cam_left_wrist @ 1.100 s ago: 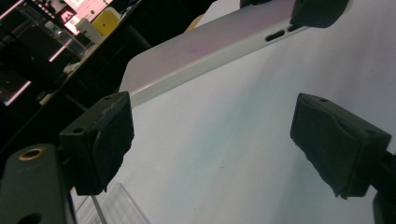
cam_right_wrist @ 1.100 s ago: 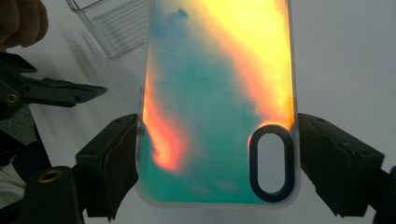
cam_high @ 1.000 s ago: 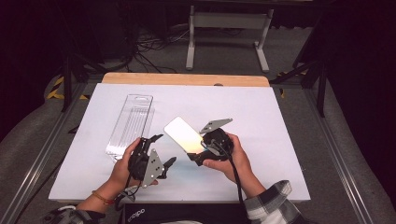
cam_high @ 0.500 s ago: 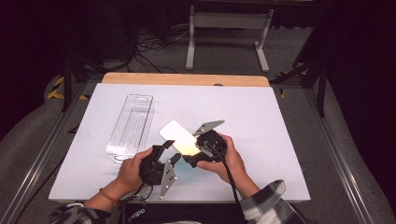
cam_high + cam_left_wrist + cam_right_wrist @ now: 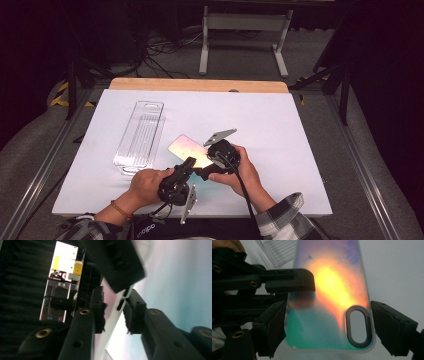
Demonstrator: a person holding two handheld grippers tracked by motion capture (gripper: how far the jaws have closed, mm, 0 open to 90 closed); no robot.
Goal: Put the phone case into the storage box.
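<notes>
Both tools are on the phone case (image 5: 187,150) right now, held up just above the white bench (image 5: 280,130), near its front edge. It's that iridescent one, orange glow in the middle fading to teal, with the oval camera cutout (image 5: 358,326) at the near end.

My right tool (image 5: 328,327) spans the case across its width at the cutout end, one jaw on each long side, pads touching the rim as far as I can see, so it's closed on the case. The left tool (image 5: 113,312) has come in from the side and its jaws have just been closing, with the case's thin edge between them. In the left gripper view the pads (image 5: 98,311) sit right at that edge on either side. Honestly it's blurry there, so I can't swear both pads are pressing, but it looks like a pinch.

The clear ribbed plastic tray (image 5: 141,135) lies on the bench to the left, apart from the case.
</notes>
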